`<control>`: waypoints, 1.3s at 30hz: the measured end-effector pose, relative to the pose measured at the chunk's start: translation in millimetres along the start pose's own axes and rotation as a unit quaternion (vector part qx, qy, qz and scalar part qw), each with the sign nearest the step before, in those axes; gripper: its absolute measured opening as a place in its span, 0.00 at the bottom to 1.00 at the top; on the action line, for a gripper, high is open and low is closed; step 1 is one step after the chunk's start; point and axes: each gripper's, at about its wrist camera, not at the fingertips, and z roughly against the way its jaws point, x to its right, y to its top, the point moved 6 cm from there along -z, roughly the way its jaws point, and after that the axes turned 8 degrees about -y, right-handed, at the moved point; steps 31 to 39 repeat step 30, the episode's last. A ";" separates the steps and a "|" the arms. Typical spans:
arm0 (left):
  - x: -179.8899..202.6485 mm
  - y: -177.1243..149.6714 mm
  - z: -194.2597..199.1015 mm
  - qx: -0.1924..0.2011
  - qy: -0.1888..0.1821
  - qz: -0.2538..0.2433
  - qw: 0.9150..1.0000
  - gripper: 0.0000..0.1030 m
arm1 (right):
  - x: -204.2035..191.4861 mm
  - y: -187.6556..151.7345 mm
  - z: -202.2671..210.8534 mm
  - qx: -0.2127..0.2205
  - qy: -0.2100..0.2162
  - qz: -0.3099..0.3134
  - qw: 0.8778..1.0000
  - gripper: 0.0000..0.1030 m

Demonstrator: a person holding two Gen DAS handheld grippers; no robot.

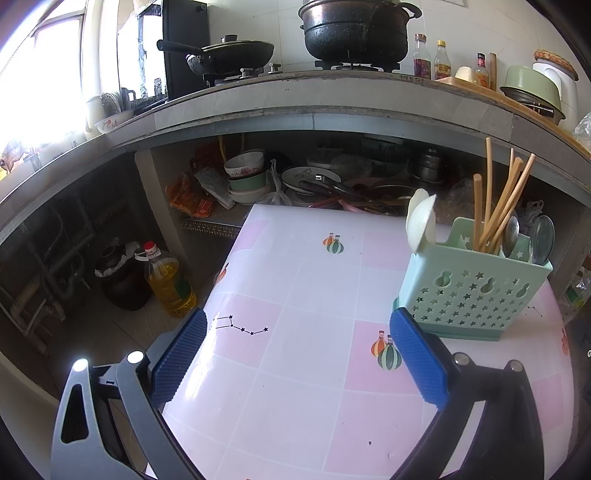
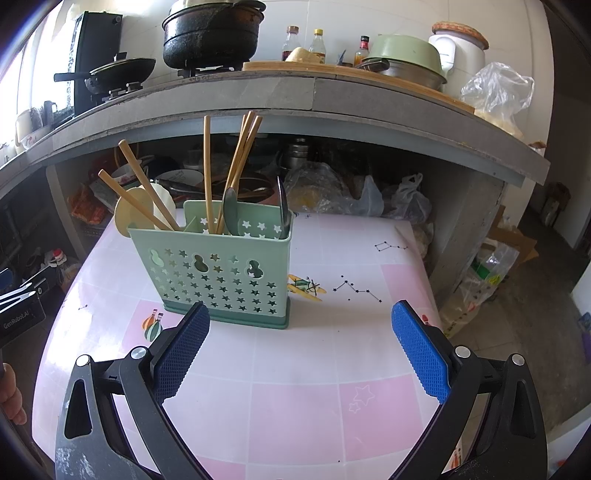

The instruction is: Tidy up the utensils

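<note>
Both tools are spread wide with nothing between the blue pads, so neither one has hold of anything right now. Left tool (image 1: 297, 350) hangs over the pink-and-white checked worktop (image 1: 303, 406), with the mint green utensil caddy (image 1: 476, 291) just past its right-hand pad, close but I can't tell if they actually touch. Right tool (image 2: 301, 341) is also over the worktop, and from its view the caddy sits upright just beyond its left-hand pad, a bit of bare cloth to the right of the caddy. Inside the caddy: a bunch of wooden chopsticks (image 2: 236, 173) poking up and leaning at different angles, two more chopsticks (image 2: 144, 188) slanting out toward the caddy's left end, a couple of metal spoons (image 1: 541, 236) at the right end as the left camera sees it, and a white ceramic spoon (image 1: 419, 221) sticking up at the other end. Which exact compartment each one is in, hard to say from here. Behind the caddy is an open shelf under a stone ledge, stuffed with bowls (image 1: 245, 177) and plastic bags (image 2: 373, 195). Up above the caddy, on the ledge, a big black pot (image 2: 212, 35) sits on a burner next to a wok (image 2: 118, 74), plus some sauce bottles (image 2: 317, 40). Down on the floor left of the worktop there's a jug of cooking oil (image 1: 168, 280).
</note>
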 end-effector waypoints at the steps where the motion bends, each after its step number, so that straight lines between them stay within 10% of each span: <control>1: 0.4 -0.3 0.2 0.000 0.000 0.000 1.000 0.94 | 0.1 0.0 -0.1 0.000 0.000 0.000 1.000 0.92; 39: 1.2 -5.1 -1.3 -0.007 -0.006 0.001 1.000 0.94 | -0.3 -1.5 -0.5 -0.001 0.001 -0.002 1.000 0.92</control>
